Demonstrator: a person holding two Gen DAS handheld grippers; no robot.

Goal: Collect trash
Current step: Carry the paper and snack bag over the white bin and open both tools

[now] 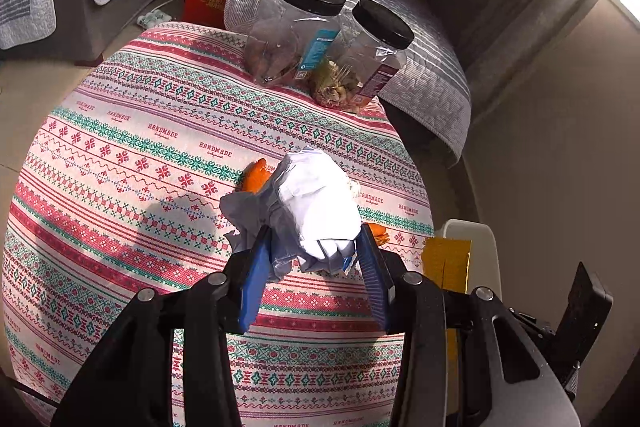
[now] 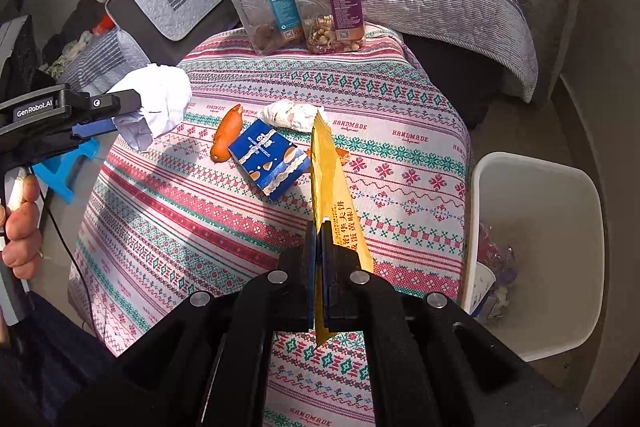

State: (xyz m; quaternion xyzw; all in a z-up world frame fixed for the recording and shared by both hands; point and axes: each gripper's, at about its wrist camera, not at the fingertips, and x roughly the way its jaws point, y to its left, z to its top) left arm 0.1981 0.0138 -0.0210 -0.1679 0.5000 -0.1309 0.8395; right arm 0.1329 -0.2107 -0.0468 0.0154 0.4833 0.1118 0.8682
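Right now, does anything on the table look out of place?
Yes: an orange sweet potato lies loose on the tablecloth among the litter, touching the blue snack box. It looks like food, not trash.

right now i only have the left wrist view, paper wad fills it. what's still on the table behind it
Observer: A blue snack box lies flat beside an orange peel.
Operator: and my right gripper
Observer: The right gripper is shut on a yellow wrapper, held edge-up.
Operator: bin got room
Observer: The white bin right of the table holds only some scraps at the bottom.
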